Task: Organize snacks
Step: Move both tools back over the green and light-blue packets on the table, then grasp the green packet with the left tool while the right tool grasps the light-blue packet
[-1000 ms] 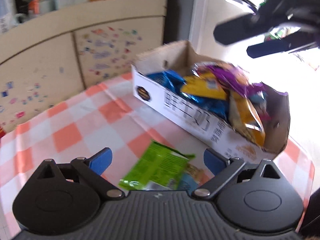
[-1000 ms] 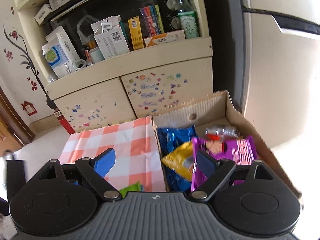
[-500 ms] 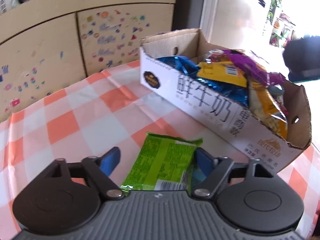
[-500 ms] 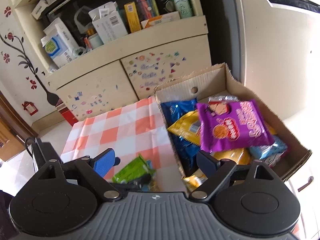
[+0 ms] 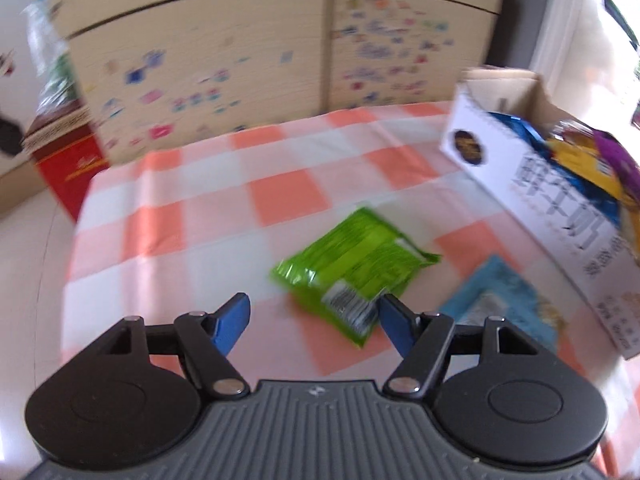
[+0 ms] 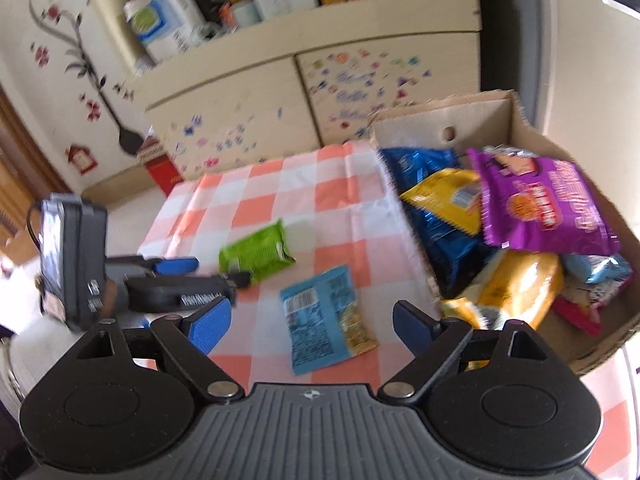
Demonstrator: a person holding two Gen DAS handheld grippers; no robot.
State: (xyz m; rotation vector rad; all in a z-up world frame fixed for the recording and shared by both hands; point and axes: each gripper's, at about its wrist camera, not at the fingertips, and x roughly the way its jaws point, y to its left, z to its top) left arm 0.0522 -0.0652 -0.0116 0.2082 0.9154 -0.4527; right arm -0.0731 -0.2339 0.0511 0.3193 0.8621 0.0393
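Observation:
A green snack packet [image 5: 352, 264] lies flat on the checked tablecloth [image 5: 208, 200]. My left gripper [image 5: 313, 308] hovers low over the packet's near end with its jaws closing. The packet sits close to the right finger, and the pads are not pressing on it. The right wrist view shows this same left gripper [image 6: 218, 272] at the green packet [image 6: 256, 250]. A light blue packet [image 6: 328, 316] lies below my open right gripper [image 6: 312, 314], untouched. The cardboard box [image 6: 440, 116] at the right holds several snack bags, with a purple one [image 6: 540, 208] on top.
A cream cabinet with stickers [image 6: 248, 120] stands behind the table, with cluttered shelves above it. A red carton [image 5: 68, 172] sits on the floor at the table's far left corner. The box's white printed wall [image 5: 560, 216] lies along the table's right side.
The left gripper's jaws have narrowed and it has swung left, so the box now sits at the right edge of its view. The right gripper has sunk, bringing the light blue packet into view.

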